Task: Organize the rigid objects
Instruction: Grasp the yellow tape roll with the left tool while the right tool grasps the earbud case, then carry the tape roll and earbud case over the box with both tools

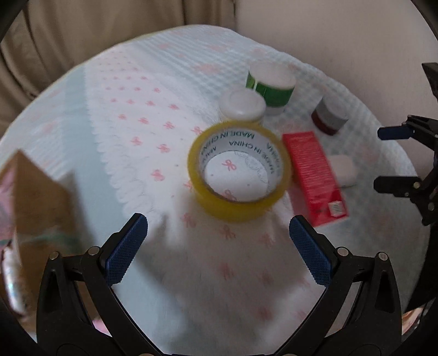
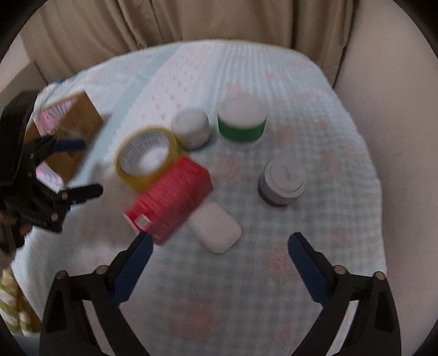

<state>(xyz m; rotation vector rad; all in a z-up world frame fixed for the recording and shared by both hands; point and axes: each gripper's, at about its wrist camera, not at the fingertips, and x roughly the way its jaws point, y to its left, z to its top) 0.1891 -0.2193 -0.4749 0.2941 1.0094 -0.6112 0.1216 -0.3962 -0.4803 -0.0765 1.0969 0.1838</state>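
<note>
A yellow tape roll [image 1: 238,172] [image 2: 147,157] lies flat on the cloth-covered table [image 1: 153,115]. A red box [image 1: 314,178] [image 2: 171,201] lies right of it. A white case [image 1: 344,170] [image 2: 216,228] lies beside the box. A white-lidded jar [image 1: 243,106] [image 2: 191,127], a green-banded tub [image 1: 272,86] [image 2: 242,121] and a dark jar with a white lid [image 1: 330,116] [image 2: 283,182] stand behind. My left gripper [image 1: 218,228] [image 2: 79,168] is open just short of the tape roll. My right gripper [image 2: 220,246] [image 1: 394,158] is open, near the white case.
A brown cardboard box [image 1: 41,197] [image 2: 71,142] with pink items stands at the table's left edge. Beige curtains [image 2: 191,22] hang behind the table. A pale wall [image 2: 397,137] is on the right.
</note>
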